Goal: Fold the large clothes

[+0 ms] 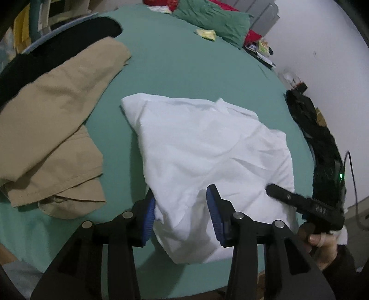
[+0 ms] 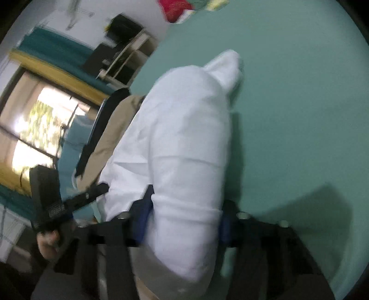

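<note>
I've got both grippers wide apart w/ rumpled white cloth garment bunched between: left gripper, right gripper, on green bedsheet.

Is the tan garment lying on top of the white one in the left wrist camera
No. The tan garment lies apart on the green sheet, with bare sheet between it and the white garment.

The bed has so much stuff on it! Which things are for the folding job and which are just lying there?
For the job:
white garment
left gripper, white cloth between its jaws
right gripper, white cloth between its jaws

Just lying about:
tan garment
black garment
green pillow
yellow packet
bed sheet
</note>
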